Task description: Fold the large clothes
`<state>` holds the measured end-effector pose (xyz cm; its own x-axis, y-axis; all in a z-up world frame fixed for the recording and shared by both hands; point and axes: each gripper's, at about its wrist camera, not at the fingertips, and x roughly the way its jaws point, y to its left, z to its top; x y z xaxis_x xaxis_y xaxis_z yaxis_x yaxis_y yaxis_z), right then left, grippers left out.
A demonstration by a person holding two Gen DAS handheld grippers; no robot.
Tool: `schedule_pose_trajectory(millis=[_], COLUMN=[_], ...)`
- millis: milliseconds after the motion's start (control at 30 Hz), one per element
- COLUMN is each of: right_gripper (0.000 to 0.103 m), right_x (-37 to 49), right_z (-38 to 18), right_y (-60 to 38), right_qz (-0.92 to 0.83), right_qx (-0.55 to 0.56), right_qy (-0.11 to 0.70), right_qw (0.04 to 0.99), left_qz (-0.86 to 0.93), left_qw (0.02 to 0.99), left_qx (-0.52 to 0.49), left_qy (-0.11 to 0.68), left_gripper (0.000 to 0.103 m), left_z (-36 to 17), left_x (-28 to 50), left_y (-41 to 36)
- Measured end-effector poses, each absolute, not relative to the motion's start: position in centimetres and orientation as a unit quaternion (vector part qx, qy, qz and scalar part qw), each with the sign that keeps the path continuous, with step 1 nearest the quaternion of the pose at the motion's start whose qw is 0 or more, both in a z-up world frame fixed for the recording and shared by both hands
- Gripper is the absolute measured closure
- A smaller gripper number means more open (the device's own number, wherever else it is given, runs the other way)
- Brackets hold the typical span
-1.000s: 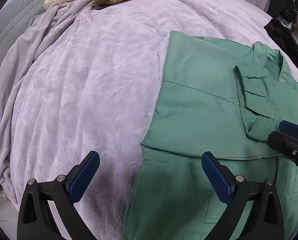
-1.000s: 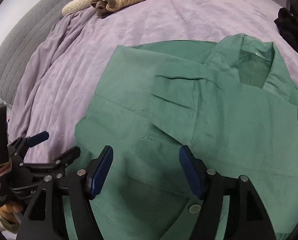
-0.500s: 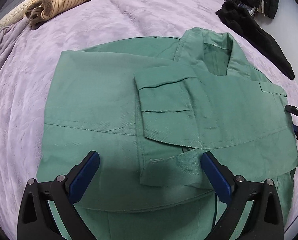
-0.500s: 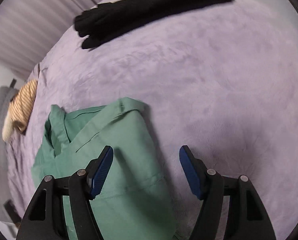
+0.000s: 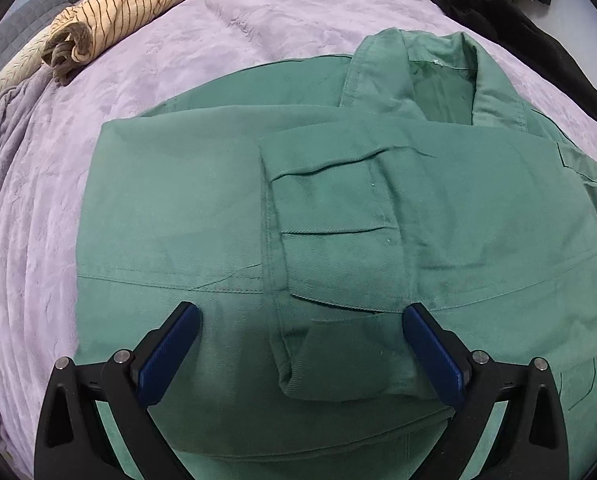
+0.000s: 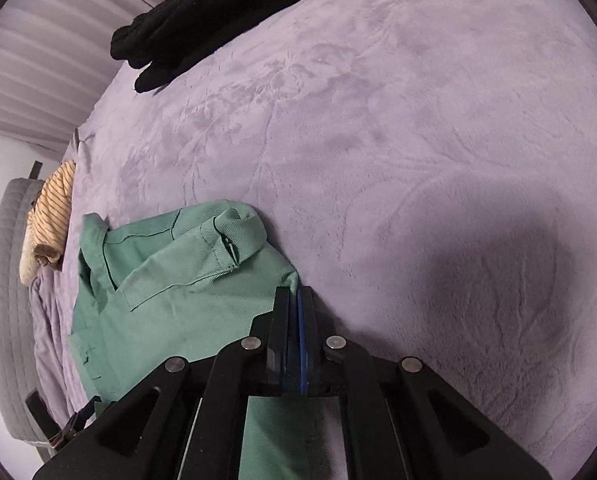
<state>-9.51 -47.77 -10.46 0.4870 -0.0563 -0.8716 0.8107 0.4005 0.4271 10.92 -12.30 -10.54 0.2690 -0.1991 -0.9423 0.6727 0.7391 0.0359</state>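
Note:
A green jacket (image 5: 338,208) lies flat on the lilac bed cover (image 5: 138,64), collar (image 5: 442,76) at the far side, one sleeve (image 5: 338,280) folded across its front. My left gripper (image 5: 300,344) hovers open above the jacket's near part, with the folded sleeve's cuff between its blue pads (image 5: 166,352) and not touching them. My right gripper (image 6: 294,300) is at the jacket's (image 6: 178,292) right edge. Its jaws are closing and stand pressed together on the fabric edge there.
A striped tan garment (image 5: 110,16) lies rolled at the far left, and a black garment (image 5: 518,36) at the far right, the same black garment (image 6: 226,12) above the right gripper. Bare lilac cover (image 6: 418,160) spreads right of the jacket. A grey quilted edge (image 6: 6,280) borders the bed.
My left gripper moved right from the jacket's left edge to over its middle. My right gripper swung from over the jacket to its right edge, rolled, and went from open to shut.

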Motion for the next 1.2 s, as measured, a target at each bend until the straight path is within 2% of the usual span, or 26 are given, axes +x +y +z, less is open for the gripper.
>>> schedule_pose_trajectory(millis=[167, 267, 367, 467, 500, 533, 700, 767, 933, 967, 1000, 1033, 1067, 1100, 1200], right_gripper=[0.096, 0.096, 0.096, 0.096, 0.102, 0.103, 0.102, 0.097, 0.096, 0.093, 0.077, 0.046, 0.035, 0.032, 0.032], right_x=[-12.8, -13.7, -13.6, -13.9, -14.4, -15.2, -17.2, -17.3, -17.6, -17.5, -17.4, -17.3, -17.0, -16.9, -17.2], right_z=[-7.0, -5.2, -5.5, -8.6, -10.3, -11.2, -10.1, -9.7, -8.0, -7.8, -7.7, -7.8, -8.1, -8.3, -9.7], right_y=[-45.0, -41.2, -37.7, -36.0, -35.9, -35.9, -35.0, -34.6, -33.5, -33.4, -33.2, -33.1, -33.1, -33.1, -33.7], right_qz=[-0.298, -0.252, -0.225, -0.248, -0.257, -0.256, -0.267, -0.265, -0.253, -0.245, -0.235, -0.225, -0.219, -0.214, -0.215], right_qx=[0.430, 0.423, 0.403, 0.373, 0.376, 0.388, 0.388, 0.386, 0.396, 0.405, 0.418, 0.435, 0.450, 0.469, 0.529], right_qy=[0.418, 0.428, 0.449, 0.496, 0.512, 0.508, 0.496, 0.503, 0.494, 0.487, 0.479, 0.470, 0.461, 0.449, 0.420], right_qw=[0.743, 0.758, 0.765, 0.744, 0.729, 0.726, 0.729, 0.726, 0.731, 0.734, 0.735, 0.734, 0.732, 0.730, 0.705], left_qz=[-0.281, -0.277, -0.266, -0.268, -0.268, -0.267, -0.254, -0.243, -0.266, -0.270, -0.270, -0.266, -0.259, -0.254, -0.251], left_qw=[0.778, 0.777, 0.777, 0.773, 0.770, 0.770, 0.781, 0.781, 0.778, 0.776, 0.775, 0.772, 0.767, 0.764, 0.764], left_qx=[0.210, 0.230, 0.243, 0.219, 0.212, 0.211, 0.233, 0.234, 0.210, 0.216, 0.226, 0.238, 0.250, 0.259, 0.247], left_qy=[0.521, 0.517, 0.517, 0.531, 0.538, 0.540, 0.521, 0.525, 0.529, 0.527, 0.525, 0.526, 0.530, 0.534, 0.541], left_gripper=[0.001, 0.001, 0.001, 0.000, 0.000, 0.000, 0.000, 0.000, 0.000, 0.000, 0.000, 0.000, 0.000, 0.000, 0.000], left_z=[-8.0, -8.3, -10.0, -10.8, -10.7, -10.4, -8.8, -8.4, -6.9, -7.0, -7.4, -8.0, -8.8, -9.6, -10.5], left_x=[11.2, 10.6, 10.7, 11.4, 11.5, 11.6, 11.0, 10.9, 9.5, 9.2, 9.1, 9.1, 8.8, 8.8, 9.6], left_y=[-10.1, -9.7, -9.4, -8.8, -8.7, -8.5, -7.1, -6.4, -5.2, -5.3, -5.6, -6.0, -6.5, -6.8, -7.1])
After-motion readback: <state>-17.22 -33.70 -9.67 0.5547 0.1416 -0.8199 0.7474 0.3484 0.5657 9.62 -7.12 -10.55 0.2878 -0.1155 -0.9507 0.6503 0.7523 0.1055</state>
